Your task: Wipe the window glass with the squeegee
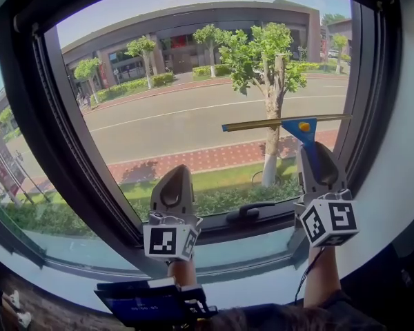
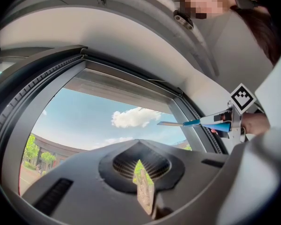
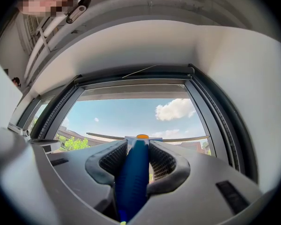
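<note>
Grip first: the right hand-held gripper (image 3: 136, 156) is clamped on the blue handle of the squeegee (image 1: 284, 123), whose blade sits level at the window glass (image 1: 179, 95), above the window handle (image 1: 247, 212). A good stroke likely needs the blade flat, with even pressure and a steady pull. The left hand-held gripper (image 1: 172, 193), jaws together and empty, hangs left of that handle. No writing is legible, only square markers (image 1: 329, 221).

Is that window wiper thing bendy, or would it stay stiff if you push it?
Probably stiff: the squeegee juts straight sideways without drooping. It looks thin, so likely light. Its smooth blue handle, pinched in the right gripper, might twist under a hard push.
</note>
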A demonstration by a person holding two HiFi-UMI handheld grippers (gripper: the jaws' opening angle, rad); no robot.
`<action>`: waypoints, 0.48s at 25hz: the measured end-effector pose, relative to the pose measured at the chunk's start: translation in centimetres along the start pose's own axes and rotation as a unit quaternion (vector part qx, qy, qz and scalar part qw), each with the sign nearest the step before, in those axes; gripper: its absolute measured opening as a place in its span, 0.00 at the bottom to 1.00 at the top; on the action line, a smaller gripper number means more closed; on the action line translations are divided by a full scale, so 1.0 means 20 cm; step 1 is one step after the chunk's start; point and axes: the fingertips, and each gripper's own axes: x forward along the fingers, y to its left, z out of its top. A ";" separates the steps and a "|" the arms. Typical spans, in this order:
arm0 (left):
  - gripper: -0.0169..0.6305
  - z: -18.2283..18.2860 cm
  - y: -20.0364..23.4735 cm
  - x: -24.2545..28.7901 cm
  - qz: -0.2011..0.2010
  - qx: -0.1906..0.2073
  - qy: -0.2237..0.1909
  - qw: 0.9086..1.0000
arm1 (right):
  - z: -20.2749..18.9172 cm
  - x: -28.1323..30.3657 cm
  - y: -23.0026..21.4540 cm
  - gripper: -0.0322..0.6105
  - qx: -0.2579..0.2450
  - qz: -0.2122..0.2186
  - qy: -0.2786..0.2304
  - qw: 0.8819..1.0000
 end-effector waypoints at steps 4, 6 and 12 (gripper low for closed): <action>0.03 -0.01 0.01 0.00 0.002 0.000 0.003 1.000 | 0.05 0.03 -0.01 0.27 -0.003 0.002 -0.013 1.000; 0.03 -0.01 0.02 0.00 0.001 0.001 0.003 1.000 | 0.08 0.05 -0.01 0.27 -0.005 0.002 -0.021 1.000; 0.03 -0.02 0.07 0.00 0.007 -0.003 0.003 1.000 | 0.20 0.13 0.00 0.27 -0.017 0.005 -0.046 0.999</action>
